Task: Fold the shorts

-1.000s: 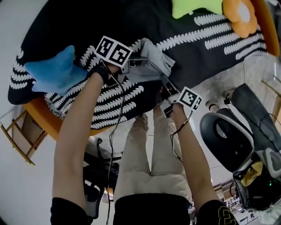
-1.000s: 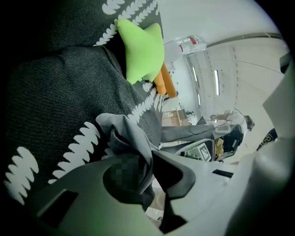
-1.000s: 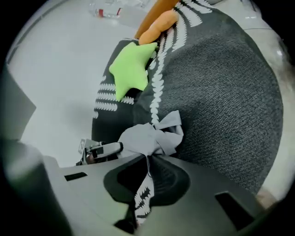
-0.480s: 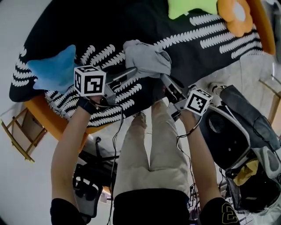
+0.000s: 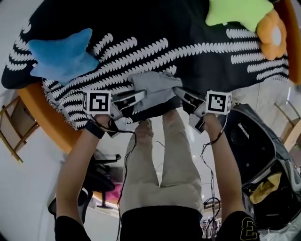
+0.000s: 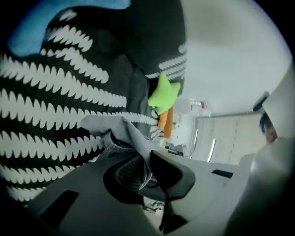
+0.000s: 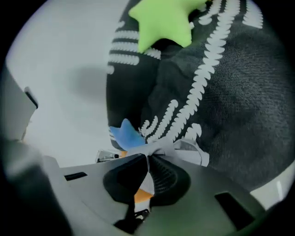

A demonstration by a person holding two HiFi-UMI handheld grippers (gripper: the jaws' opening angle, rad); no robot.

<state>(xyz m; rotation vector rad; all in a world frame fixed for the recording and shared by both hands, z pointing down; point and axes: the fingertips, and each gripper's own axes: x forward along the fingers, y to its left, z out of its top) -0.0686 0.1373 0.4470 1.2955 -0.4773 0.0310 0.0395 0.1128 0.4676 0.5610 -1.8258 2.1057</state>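
The grey shorts [image 5: 154, 87] hang bunched between my two grippers at the near edge of the black cover with white leaf stripes [image 5: 141, 28]. My left gripper [image 5: 142, 96] is shut on the shorts' left side; in the left gripper view a fold of grey cloth [image 6: 120, 131] runs down between its dark pads [image 6: 126, 177]. My right gripper [image 5: 177, 91] is shut on the right side, and in the right gripper view the cloth [image 7: 182, 148] is pinched between its pads [image 7: 166, 177]. The lower part of the shorts is hidden behind the grippers.
A blue star cushion [image 5: 61, 54] lies on the cover at the left, a green star cushion [image 5: 240, 12] and an orange flower cushion [image 5: 276, 35] at the far right. An orange rim [image 5: 40, 115] edges the cover. A black chair [image 5: 256, 146] stands right of my legs.
Both grippers have drawn the shorts from the middle of the cover to its near edge. The left gripper swung right and rolled over. The grippers now face each other with the cloth between them.
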